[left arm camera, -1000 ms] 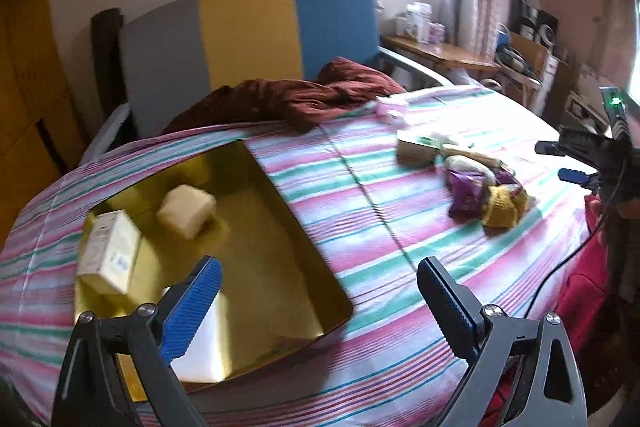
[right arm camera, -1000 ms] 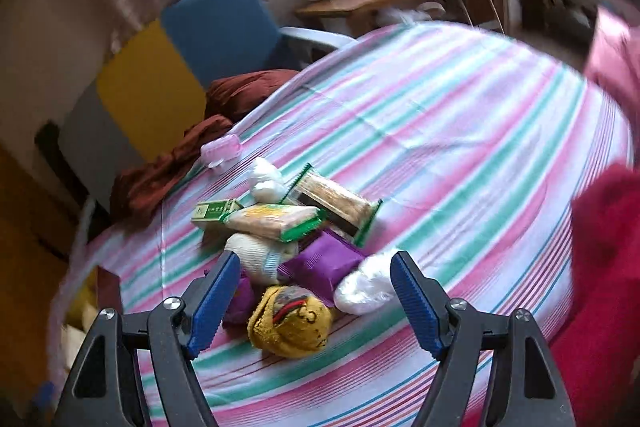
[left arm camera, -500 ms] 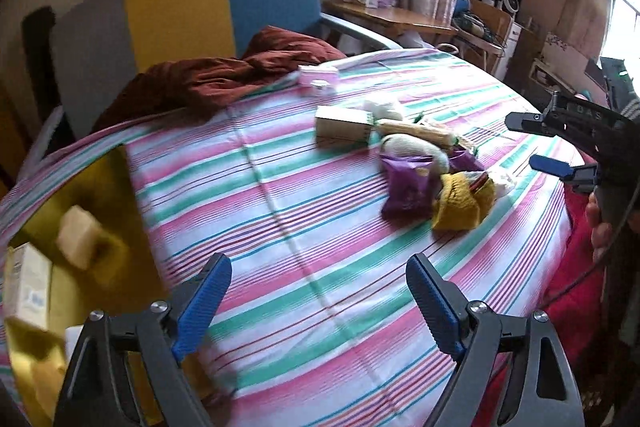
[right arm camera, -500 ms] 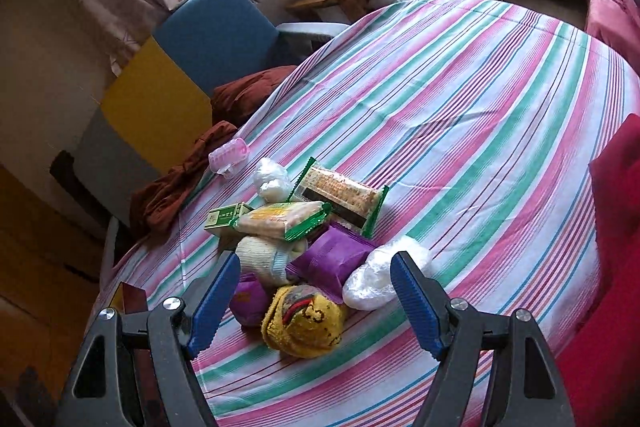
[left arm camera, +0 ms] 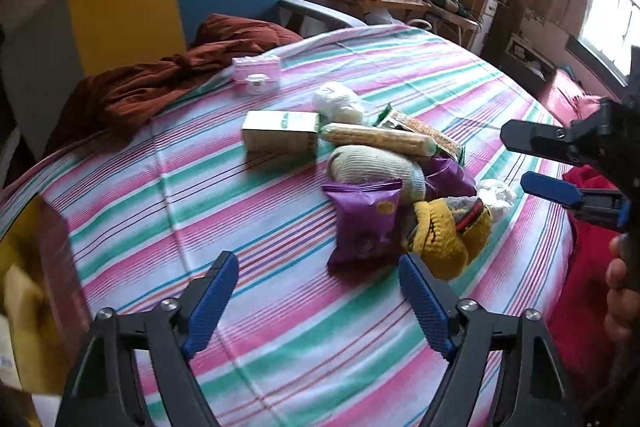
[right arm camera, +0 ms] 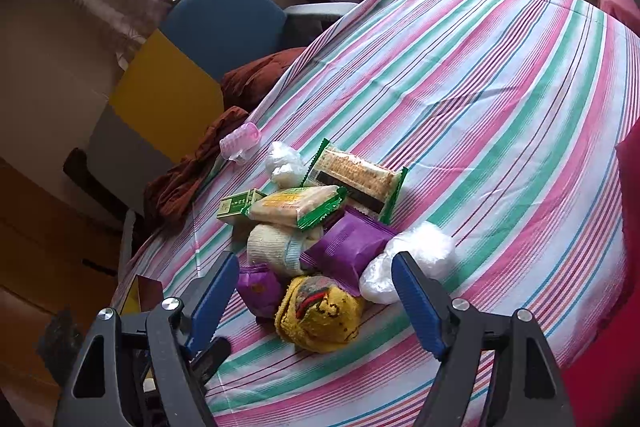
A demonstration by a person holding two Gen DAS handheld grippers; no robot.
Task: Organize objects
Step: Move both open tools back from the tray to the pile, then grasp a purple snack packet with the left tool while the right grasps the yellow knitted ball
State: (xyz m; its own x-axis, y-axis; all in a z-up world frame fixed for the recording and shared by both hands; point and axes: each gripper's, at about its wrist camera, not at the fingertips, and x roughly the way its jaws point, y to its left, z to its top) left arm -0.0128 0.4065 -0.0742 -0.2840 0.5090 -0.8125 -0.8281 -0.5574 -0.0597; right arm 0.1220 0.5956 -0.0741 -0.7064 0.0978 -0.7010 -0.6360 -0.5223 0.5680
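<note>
On the striped tablecloth (left arm camera: 248, 211) sits the pile: purple snack pack (left arm camera: 365, 223), yellow knit hat (left arm camera: 448, 235), cream sock roll (left arm camera: 376, 167), green-white box (left arm camera: 280, 131), biscuit pack (left arm camera: 380, 139), clear plastic wad (right arm camera: 412, 263), all touching or overlapping. Pink case (left arm camera: 258, 75) lies apart, near the brown cloth (left arm camera: 160, 87). Far left edge, gold tray (left arm camera: 24, 291): pale block inside and a box corner, rest cut off, blurred. L gripper (left arm camera: 318, 301) hangs near the purple pack, fingers apart w/ nothing between, jaws just been closing. R gripper (right arm camera: 314, 297) over the hat, fingers spread, hat below & between them but pads not pressing. Person's hand (left arm camera: 620, 291) at right edge.
</note>
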